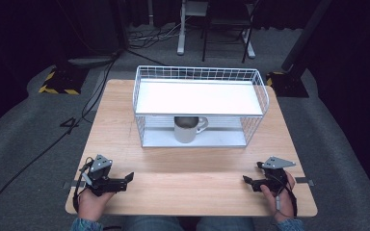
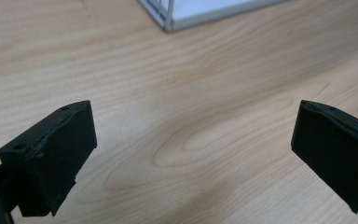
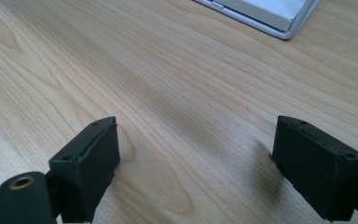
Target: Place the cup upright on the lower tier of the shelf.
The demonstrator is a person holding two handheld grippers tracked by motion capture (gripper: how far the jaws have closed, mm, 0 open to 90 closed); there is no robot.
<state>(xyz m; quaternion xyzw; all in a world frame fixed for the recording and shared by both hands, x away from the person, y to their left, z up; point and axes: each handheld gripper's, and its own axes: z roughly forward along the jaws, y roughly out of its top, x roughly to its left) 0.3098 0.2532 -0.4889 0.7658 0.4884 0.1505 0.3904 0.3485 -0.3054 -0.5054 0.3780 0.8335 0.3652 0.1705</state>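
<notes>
i see no readable writing. the wooden table [image 1: 125, 125] stands on grey carpet in a dark room. at its middle, a white wire rack [image 1: 200, 103] shelters a grey mug [image 1: 188, 129], its top hidden by the shelf. nearer me than the rack, left gripper [image 1: 127, 179] and right gripper [image 1: 246, 182] rest, jaws apart, empty.

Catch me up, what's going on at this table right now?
Nothing is being handled yet. A person sits at the light wooden table, holding the left gripper and the right gripper low over its near edge, both with jaws wide open and nothing between them. Farther back stands a white wire two-tier rack. A grey metal mug with its handle to the right sits on the lower shelf; the top shelf is bare.
</notes>
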